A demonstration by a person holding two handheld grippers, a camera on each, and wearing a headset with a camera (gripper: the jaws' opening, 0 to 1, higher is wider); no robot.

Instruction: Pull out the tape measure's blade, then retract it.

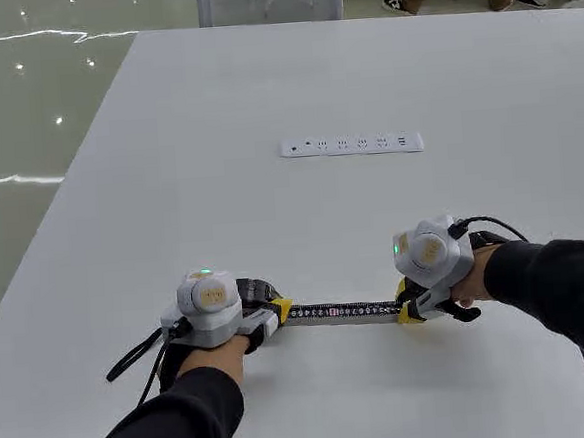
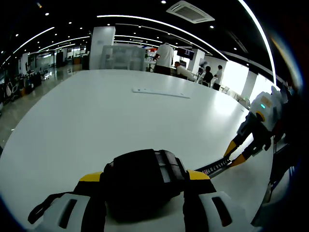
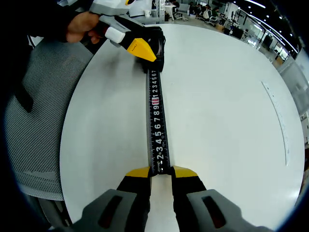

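On white table point(image 1: 264, 101): left gripper point(image 2: 145, 176) jaws clamp tape measure case point(image 2: 141, 191); right gripper point(image 3: 161, 172) jaws pinch blade point(image 3: 155, 121).

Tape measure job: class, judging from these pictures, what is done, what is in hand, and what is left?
Done: the blade is partly out, lying flat on the table between the two claws. In hand: the left claw grips the case, and the right claw pinches the blade's tip. Left: perhaps pulling further, then the retraction.
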